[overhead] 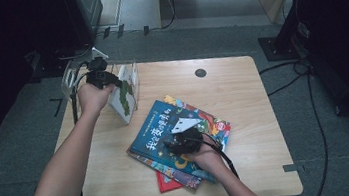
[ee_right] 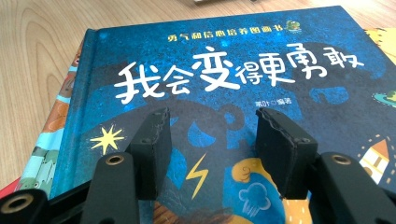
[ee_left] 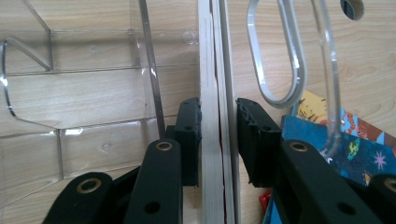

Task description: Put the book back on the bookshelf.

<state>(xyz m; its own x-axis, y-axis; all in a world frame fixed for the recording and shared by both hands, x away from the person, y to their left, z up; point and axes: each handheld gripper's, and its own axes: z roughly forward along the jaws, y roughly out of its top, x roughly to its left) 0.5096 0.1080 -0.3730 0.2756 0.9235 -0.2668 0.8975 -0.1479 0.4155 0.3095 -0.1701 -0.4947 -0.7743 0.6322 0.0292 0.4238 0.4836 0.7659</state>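
Note:
A clear acrylic book stand [overhead: 129, 67] sits at the table's back left with a thin white-covered book [overhead: 124, 98] upright in it. My left gripper [overhead: 112, 81] reaches over that book's top. In the left gripper view the jaws of the left gripper [ee_left: 218, 135] straddle the book's edge [ee_left: 210, 70]: one pad [ee_left: 191, 135] touches it and the other stands just off it. A blue picture book [overhead: 158, 125] tops a fanned stack at the table's middle. My right gripper [ee_right: 212, 154] hovers open low over its cover [ee_right: 224, 70], nothing between the jaws.
Under the blue book lie a colourful book [overhead: 214, 123] and a red one [overhead: 165, 183]. The stand's clear wall [ee_left: 93, 93] and its handle cut-out [ee_left: 280, 93] flank the upright book. A round cable hole [overhead: 200, 72] sits at the table's back. Cables run across the floor to the right [overhead: 315, 111].

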